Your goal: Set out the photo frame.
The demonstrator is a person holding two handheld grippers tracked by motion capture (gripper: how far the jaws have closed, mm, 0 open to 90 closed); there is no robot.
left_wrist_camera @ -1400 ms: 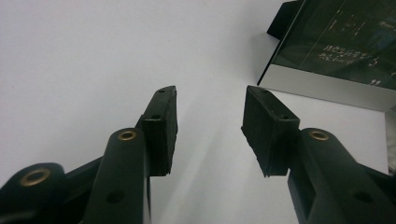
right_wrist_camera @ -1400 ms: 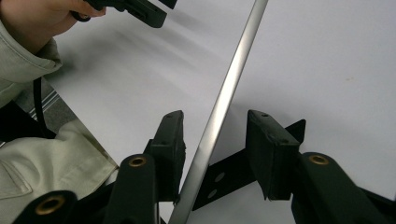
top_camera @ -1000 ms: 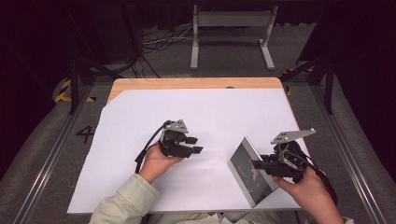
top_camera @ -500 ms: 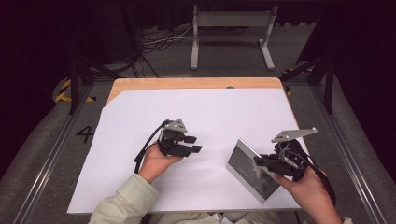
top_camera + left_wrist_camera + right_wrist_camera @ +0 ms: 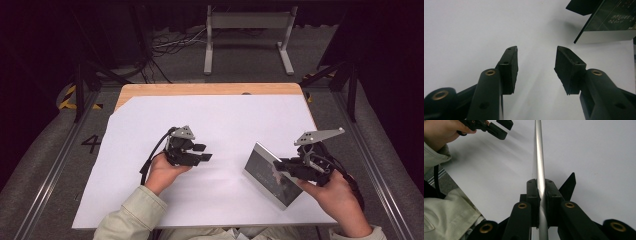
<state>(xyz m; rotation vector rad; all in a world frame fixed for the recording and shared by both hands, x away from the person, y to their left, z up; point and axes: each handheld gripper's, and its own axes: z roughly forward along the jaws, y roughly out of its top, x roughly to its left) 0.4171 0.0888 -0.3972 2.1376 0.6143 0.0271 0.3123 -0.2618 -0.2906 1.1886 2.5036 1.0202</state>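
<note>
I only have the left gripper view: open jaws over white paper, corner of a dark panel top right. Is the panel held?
Observer: Yes. The right gripper is shut on the panel, clamping its thin silver edge.
Operator: Flat on the table?
Observer: No. In the high view it stands tilted, lower edge on the paper.
Operator: Left gripper near it?
Observer: The left gripper sits apart from it, jaws pointing toward the panel.

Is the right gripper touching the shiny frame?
Touching. In the right gripper view, the right gripper has both pads pressed on the silver frame edge.
</note>
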